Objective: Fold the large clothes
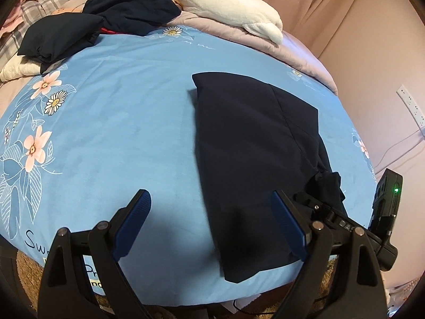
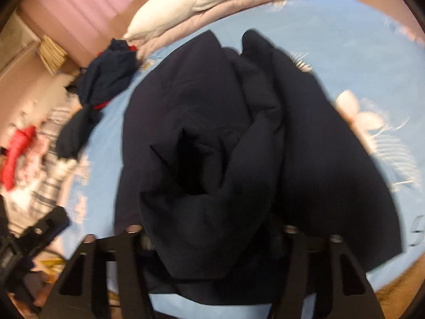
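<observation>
A dark navy garment (image 1: 252, 146) lies folded lengthwise on the blue flowered bedspread (image 1: 119, 133), reaching its near edge. My left gripper (image 1: 212, 220) hovers open over the garment's near end; its left blue pad (image 1: 135, 218) is above bare bedspread and its right pad (image 1: 287, 223) above the cloth, touching nothing. My right gripper (image 1: 318, 202) comes in from the right with a tuft of the garment's edge (image 1: 328, 184) bunched at its tip. In the right wrist view the navy cloth (image 2: 212, 146) is lifted and drapes over the fingers, hiding the fingertips.
More dark clothes (image 1: 111, 13) are heaped at the bed's far left beside plaid and cream fabric (image 1: 18, 69). A white pillow (image 1: 233, 8) rests on a lilac quilt (image 1: 300, 58) at the far side. A wall with a socket (image 1: 410, 103) is at the right.
</observation>
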The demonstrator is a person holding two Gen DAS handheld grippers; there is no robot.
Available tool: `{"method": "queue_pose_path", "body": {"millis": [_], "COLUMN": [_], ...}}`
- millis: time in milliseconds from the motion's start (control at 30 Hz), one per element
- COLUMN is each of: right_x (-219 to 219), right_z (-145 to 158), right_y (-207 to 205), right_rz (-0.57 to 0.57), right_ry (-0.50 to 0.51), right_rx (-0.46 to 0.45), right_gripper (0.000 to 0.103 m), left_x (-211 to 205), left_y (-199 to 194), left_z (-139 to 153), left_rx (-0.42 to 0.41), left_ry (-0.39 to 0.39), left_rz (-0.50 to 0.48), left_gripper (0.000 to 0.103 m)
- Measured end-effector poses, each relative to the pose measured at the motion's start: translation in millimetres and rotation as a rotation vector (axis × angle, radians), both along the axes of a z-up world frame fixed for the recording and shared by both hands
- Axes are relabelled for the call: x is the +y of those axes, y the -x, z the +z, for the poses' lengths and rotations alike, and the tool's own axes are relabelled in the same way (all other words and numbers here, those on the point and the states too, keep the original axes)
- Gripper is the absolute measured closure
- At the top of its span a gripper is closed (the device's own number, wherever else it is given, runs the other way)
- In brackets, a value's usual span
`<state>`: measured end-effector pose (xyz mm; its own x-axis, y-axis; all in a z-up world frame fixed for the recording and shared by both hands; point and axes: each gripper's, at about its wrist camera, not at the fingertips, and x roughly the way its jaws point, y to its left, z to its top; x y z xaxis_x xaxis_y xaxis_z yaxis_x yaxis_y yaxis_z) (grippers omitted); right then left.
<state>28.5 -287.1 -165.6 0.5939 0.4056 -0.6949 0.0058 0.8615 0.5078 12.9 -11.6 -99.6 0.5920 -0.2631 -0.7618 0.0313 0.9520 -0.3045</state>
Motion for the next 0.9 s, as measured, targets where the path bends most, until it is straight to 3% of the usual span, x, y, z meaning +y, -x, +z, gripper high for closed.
{"method": "queue_pose_path", "body": {"millis": [33,133,367,467,567,667,900], "right_x": [1.0,8.3,9.2,-6.8,-24.5,-46.5,-62.2], "right_z": [0.0,17.0,115.1,134.4,121.7,84.7,35.9], "right_y": [-2.2,-0.4,31.0,46.6,52.0,47.6,41.1], "right_rz": [-0.009,0.008,0.011,-0.042,-0.116,-0.166,-0.185], "right_ry": [0.016,0.065,0.111,0.134,0.192,0.202,0.183], "right_rx": [-0.006,-0.076,-0.37,-0.433,-0.406,-0.285,-0.136], "right_gripper": [0.075,0.085,0.088,0.088,0.089,0.089,0.089], "left_x": [0.2,0.9,-1.3,-8.6,-21.4,-35.1,-69.5], "left_y": [-0.5,-2.1,-10.7,-14.4,-18.9,-24.0,-36.8], "left_z": [-0.1,-0.4,1.2,0.8,-1.9,-7.1,-23.7], "left_rx": [0.001,0.004,0.002,0.002,0.01,0.024,0.061], "left_ry": [0.0,-0.007,-0.003,-0.009,-0.01,-0.015,-0.03], "left_rz": [0.002,0.003,0.007,-0.007,-0.037,-0.072,-0.156], "left_gripper": [0.012,0.012,0.012,0.012,0.012,0.012,0.012]}}
